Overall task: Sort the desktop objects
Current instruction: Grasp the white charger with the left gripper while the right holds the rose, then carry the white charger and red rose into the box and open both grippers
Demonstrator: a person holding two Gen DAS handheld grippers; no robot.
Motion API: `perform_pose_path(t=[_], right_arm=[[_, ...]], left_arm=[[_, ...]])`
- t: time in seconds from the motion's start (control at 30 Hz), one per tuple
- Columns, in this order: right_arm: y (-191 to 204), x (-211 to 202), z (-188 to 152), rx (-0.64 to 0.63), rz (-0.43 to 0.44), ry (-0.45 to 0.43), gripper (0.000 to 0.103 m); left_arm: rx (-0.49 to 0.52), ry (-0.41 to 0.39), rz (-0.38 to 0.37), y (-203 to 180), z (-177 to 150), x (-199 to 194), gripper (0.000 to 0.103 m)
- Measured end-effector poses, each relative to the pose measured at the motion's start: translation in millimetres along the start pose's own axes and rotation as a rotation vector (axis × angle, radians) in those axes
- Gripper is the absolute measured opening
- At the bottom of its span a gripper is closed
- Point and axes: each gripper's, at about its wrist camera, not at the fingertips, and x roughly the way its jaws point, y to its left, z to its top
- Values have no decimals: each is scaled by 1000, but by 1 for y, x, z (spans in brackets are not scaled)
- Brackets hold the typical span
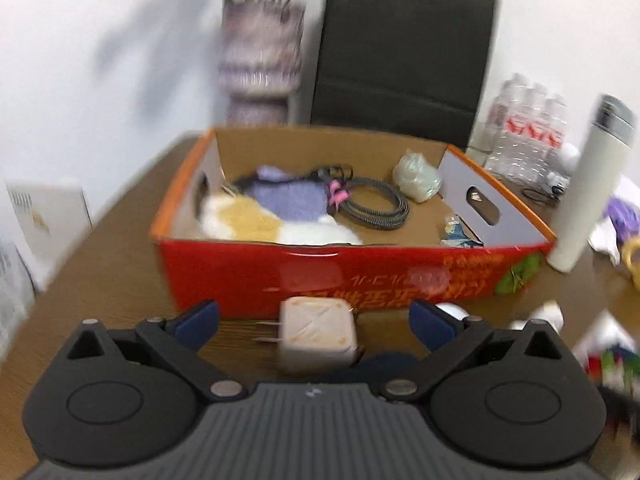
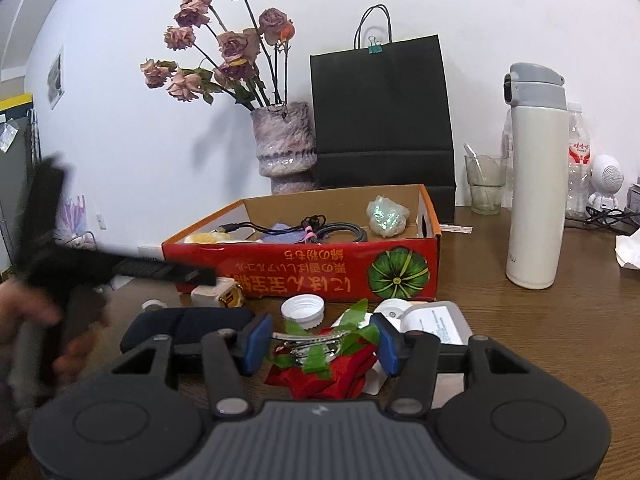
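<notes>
My left gripper (image 1: 314,322) jaws released over charger plug (image 1: 318,334); right gripper (image 2: 322,340) jaws released round red fabric flower (image 2: 320,372). Red cardboard box (image 1: 360,272) holds coiled cable (image 1: 374,202), plush (image 1: 260,216), wrapped bundle (image 1: 416,176).

Left gripper (image 1: 314,322) spread wide, fingers (image 1: 198,320) clear of the white charger (image 1: 318,334) lying between them on the surface (image 1: 112,260). Red cardboard box (image 1: 320,276) at 12 o'clock holds a coiled cable (image 1: 376,202) and plush toy (image 1: 264,216). White flask (image 1: 588,196) upright at 2 o'clock.
</notes>
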Motion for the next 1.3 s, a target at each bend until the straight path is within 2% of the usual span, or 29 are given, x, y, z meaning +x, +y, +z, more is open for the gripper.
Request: perform_pose_path(t=[0.07, 0.1, 0.2, 0.27, 0.37, 0.5, 0.6, 0.73, 0.83, 0.97, 1.03, 1.17, 1.3], right_arm=[[1, -2, 1, 2, -3, -5, 53], [2, -3, 1, -1, -4, -9, 53], [3, -5, 0, -7, -2, -17, 53], [2, -5, 0, -6, 4, -21, 53], [4, -7, 1, -8, 4, -29, 53], [11, -23, 7, -8, 17, -77, 53], [20, -40, 10, -23, 33, -116, 53], [36, -63, 10, -43, 51, -169, 53], [46, -86, 6, -60, 46, -237, 53], [55, -117, 3, -72, 49, -324, 52], [59, -128, 5, -74, 53, -361, 52], [62, -138, 21, -92, 36, -398, 52], [56, -128, 61, -77, 41, -419, 52]], left_arm=[[8, 42, 42, -4, 2, 19, 71], [0, 75, 63, -3, 1, 26, 67], [0, 59, 19, -3, -7, 17, 66], [-6, 18, 15, -4, -11, 4, 66], [-16, -79, -2, -6, -11, -31, 66], [-34, -208, -21, -11, -14, -99, 66], [-12, -268, -11, -20, -31, -145, 66], [-54, -237, 12, -27, -68, -176, 66], [-73, -253, 51, -31, -94, -199, 66], [-64, -359, 103, -36, -108, -234, 66], [-71, -406, 85, -36, -105, -245, 66], [-95, -445, 33, -32, -88, -254, 66], [-87, -486, 38, -17, -45, -242, 66]])
